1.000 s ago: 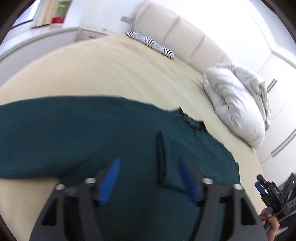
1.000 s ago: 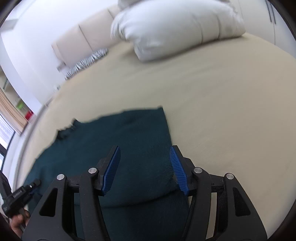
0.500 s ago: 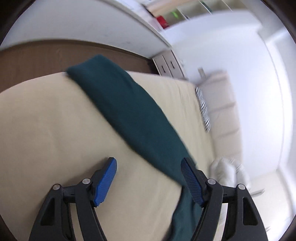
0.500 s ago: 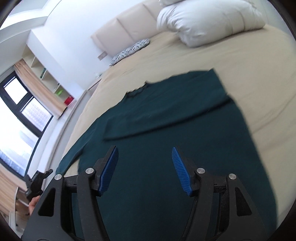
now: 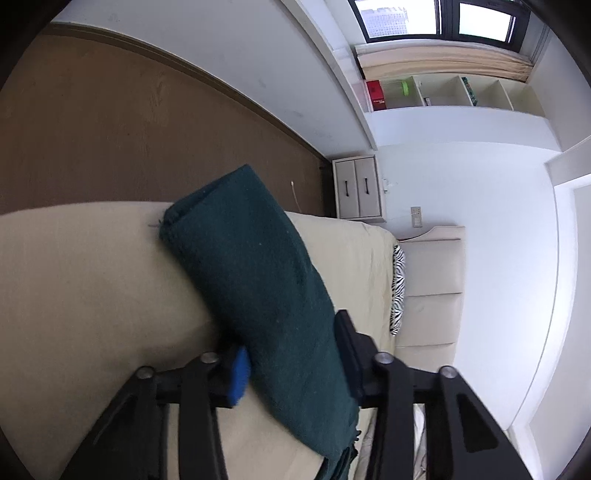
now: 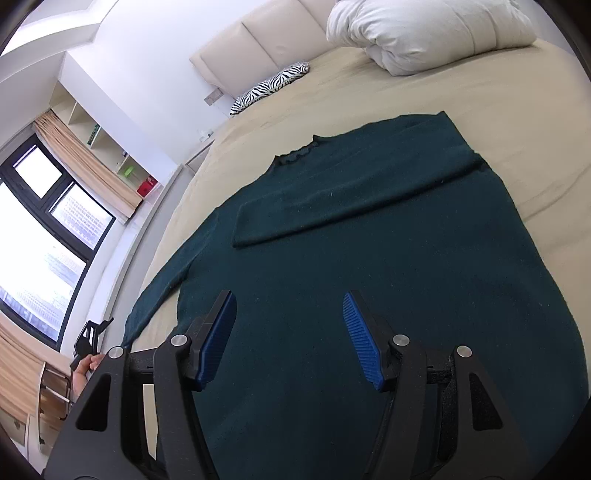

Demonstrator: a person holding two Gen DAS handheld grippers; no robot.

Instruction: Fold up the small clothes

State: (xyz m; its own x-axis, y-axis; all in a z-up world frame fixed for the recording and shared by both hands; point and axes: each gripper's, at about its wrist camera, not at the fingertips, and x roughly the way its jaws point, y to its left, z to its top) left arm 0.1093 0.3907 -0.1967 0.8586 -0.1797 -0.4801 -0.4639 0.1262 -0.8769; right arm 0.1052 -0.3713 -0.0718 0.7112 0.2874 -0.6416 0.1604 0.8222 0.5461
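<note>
A dark green sweater [image 6: 369, 258] lies flat on the beige bed [image 6: 480, 92]. Its right sleeve is folded across the chest. Its left sleeve [image 6: 162, 284] stretches out toward the bed's left edge. My left gripper [image 5: 291, 354] has that sleeve [image 5: 258, 280] running between its fingers, and the jaws look closed on the cloth. The sleeve's cuff end reaches the bed edge. My right gripper [image 6: 290, 336] is open and empty, hovering over the sweater's lower body.
A white duvet [image 6: 424, 29] and a zebra pillow [image 6: 273, 85] lie by the headboard. A nightstand [image 5: 358, 188], brown floor [image 5: 110, 129] and window shelves lie beyond the bed's left edge. My left hand and gripper show in the right wrist view [image 6: 88, 347].
My left gripper has moved onto the outstretched left sleeve and narrowed around it. My right gripper has pulled back from the folded right sleeve to above the hem area, staying open.
</note>
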